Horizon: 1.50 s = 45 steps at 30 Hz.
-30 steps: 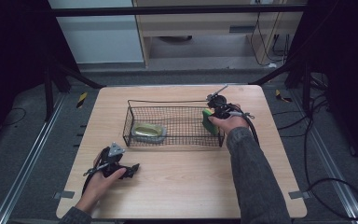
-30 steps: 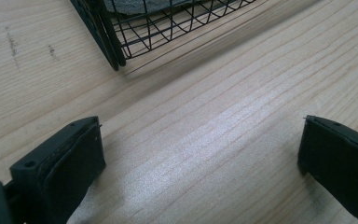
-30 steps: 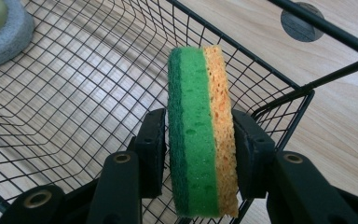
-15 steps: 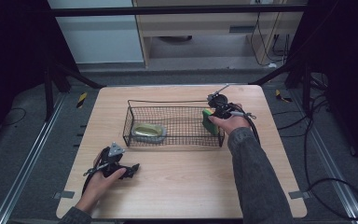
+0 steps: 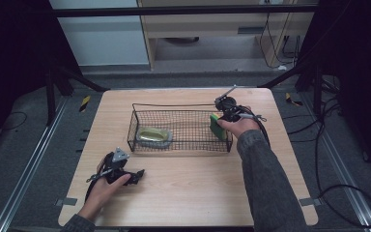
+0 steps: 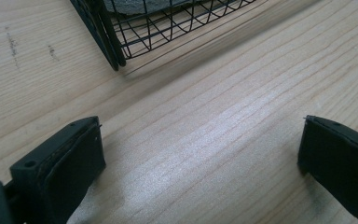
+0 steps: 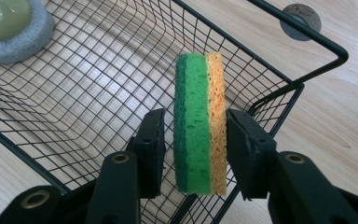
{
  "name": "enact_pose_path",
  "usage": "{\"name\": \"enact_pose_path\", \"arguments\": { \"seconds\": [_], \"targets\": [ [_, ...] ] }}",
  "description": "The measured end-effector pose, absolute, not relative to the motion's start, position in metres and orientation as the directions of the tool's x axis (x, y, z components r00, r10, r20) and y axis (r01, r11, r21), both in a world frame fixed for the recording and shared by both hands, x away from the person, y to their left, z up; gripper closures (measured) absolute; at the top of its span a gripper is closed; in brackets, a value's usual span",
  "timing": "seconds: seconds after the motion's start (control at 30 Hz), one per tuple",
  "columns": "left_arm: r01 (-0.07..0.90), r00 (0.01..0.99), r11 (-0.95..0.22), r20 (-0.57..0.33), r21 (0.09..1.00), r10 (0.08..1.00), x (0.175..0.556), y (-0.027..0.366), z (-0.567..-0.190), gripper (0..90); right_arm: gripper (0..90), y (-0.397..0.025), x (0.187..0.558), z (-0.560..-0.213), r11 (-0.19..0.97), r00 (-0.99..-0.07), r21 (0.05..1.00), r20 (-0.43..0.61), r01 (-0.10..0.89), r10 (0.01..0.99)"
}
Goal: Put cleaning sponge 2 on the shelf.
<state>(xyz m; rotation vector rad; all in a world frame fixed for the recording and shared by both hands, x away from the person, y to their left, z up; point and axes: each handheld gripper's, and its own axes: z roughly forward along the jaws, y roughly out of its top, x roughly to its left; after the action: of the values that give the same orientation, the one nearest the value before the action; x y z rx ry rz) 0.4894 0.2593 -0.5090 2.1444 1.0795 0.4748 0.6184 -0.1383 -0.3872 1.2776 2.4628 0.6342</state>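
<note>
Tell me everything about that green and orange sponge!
The green and orange rectangular sponge has two layers: a dark green scrubby side and a porous orange foam side. It stands on edge between the jaws of the right hand-held gripper, over the right end of the black wire basket. Whether the jaws still squeeze it is unclear.

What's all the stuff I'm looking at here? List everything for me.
table: one, light wood, middle of the floor
basket: one, black wire, on the table's far half
sponge: one, green and yellow, standing on edge between the right gripper's jaws, just inside the basket's right end
soap dish: one, grey with a pale green piece in it, in the basket's left end
round disc: one, grey, in the tabletop beyond the basket
left gripper: black, jaws wide apart, low over bare table near the front left
right gripper: black, at the sponge, a small gap showing at each jaw
</note>
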Motion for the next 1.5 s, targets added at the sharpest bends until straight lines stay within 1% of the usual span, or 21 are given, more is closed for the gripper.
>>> {"name": "enact_pose_path", "arguments": {
  "seconds": [0.1,0.17,0.6,0.7,0.83,1.0,1.27,1.5],
  "targets": [
    [0.56,0.589,-0.424,0.018,0.712,0.808,0.489,0.259,-0.509,0.0,63.7,-0.137,0.618,-0.386,0.519,-0.566,0.496,-0.065,0.696,0.822],
    [0.559,0.589,-0.424,0.019,0.712,0.808,0.489,0.259,-0.509,0.0,64.3,-0.135,0.618,-0.386,0.521,-0.565,0.491,-0.069,0.698,0.822],
    [0.56,0.589,-0.424,0.018,0.712,0.808,0.489,0.259,-0.509,0.0,62.0,-0.119,0.616,-0.387,0.544,-0.599,0.478,-0.045,0.69,0.799],
    [0.559,0.589,-0.424,0.018,0.712,0.808,0.489,0.259,-0.509,0.0,60.5,-0.115,0.615,-0.386,0.535,-0.597,0.476,-0.028,0.697,0.802],
    [0.559,0.589,-0.425,0.019,0.712,0.808,0.489,0.259,-0.509,0.0,56.2,-0.111,0.615,-0.388,0.561,-0.622,0.475,-0.036,0.678,0.782],
    [0.559,0.589,-0.424,0.018,0.712,0.808,0.489,0.259,-0.509,0.0,52.7,-0.108,0.614,-0.388,0.561,-0.626,0.478,-0.028,0.676,0.779],
    [0.559,0.589,-0.424,0.018,0.712,0.808,0.489,0.259,-0.509,0.0,49.1,-0.108,0.613,-0.388,0.556,-0.621,0.484,-0.032,0.676,0.783],
    [0.558,0.591,-0.425,0.018,0.712,0.807,0.49,0.259,-0.509,0.0,42.2,-0.112,0.61,-0.385,0.546,-0.614,0.5,-0.036,0.672,0.789]
  ]
}}
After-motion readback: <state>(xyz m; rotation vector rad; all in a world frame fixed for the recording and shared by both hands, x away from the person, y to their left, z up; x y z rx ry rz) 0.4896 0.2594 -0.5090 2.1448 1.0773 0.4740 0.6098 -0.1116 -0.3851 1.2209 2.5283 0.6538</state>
